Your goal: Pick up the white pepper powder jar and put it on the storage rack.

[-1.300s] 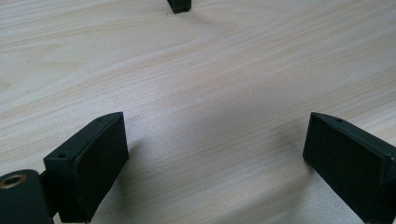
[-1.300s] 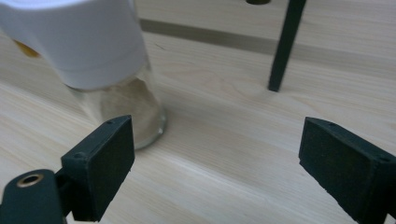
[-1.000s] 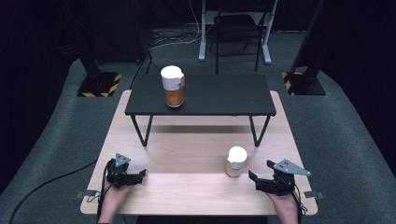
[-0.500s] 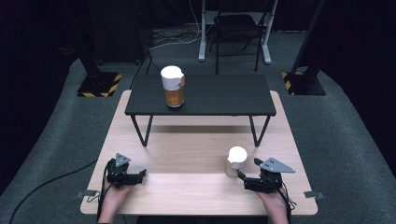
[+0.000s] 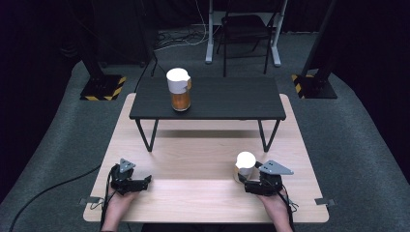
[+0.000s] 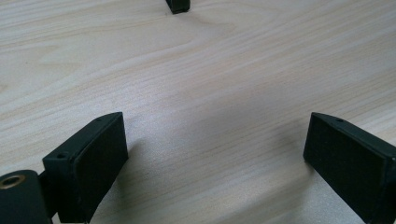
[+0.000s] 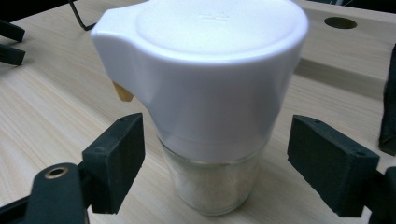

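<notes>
On the near right of the wooden table, I have the right tool up against a small jar with a white lid and a clear glass body holding a pale powder. In the right gripper view the jar stands upright between my two black jaws, which are spread wide with a gap on each side, so nothing is gripped yet. I judge the step in hand to be closing on this jar. To do it well I would aim the pads at the lid's straight white wall or just under it, not at the narrower glass below, where the jaws would have farther to travel and the jar could tip. The lid has a spout on its left side in that view, so I would keep the left jaw clear of that lip and close slowly and evenly so the jar is not shoved sideways. My left tool rests released on the near left of the table, its jaws wide apart over bare wood. A second, taller jar with orange contents stands on the black side table at the far side.
</notes>
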Tool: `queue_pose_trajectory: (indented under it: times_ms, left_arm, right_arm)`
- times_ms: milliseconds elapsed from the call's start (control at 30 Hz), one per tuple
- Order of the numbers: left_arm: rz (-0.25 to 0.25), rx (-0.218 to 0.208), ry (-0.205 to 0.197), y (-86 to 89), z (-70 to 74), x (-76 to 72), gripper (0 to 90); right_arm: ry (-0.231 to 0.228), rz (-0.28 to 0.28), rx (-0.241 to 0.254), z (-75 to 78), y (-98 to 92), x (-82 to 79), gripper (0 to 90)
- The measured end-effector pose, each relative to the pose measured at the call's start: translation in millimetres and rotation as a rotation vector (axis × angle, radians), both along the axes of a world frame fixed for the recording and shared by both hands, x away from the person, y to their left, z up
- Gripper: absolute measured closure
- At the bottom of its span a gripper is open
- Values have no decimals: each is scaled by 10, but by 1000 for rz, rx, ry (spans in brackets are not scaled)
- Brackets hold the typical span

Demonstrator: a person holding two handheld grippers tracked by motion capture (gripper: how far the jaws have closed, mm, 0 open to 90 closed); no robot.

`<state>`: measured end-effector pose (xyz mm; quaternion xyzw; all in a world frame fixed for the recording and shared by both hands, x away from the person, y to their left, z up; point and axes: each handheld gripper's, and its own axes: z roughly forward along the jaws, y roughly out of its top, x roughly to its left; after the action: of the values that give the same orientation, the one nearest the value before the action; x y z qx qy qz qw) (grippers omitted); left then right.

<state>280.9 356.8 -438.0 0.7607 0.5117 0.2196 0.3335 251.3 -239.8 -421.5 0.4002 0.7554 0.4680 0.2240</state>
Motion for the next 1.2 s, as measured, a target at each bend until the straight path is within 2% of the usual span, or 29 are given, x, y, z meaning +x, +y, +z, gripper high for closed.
queue_pose_trajectory:
  times_ms: [433,567,733,967,1200]
  left_arm:
    - [0,0,0,0,0,0,57]
    - [0,-1,0,0,0,0,57]
    - [-1,-1,0,1,0,2,56]
    - [-2,-1,0,1,0,2,56]
    - [-2,-1,0,1,0,3,56]
  right_arm:
    - [-19,1,5,-71,131,110,245]
    - [-37,-8,-3,-98,159,104,285]
    - [-50,-14,-3,-116,176,101,293]
    - [-44,-21,-1,-91,188,100,295]
    - [-55,-24,27,-9,135,71,296]
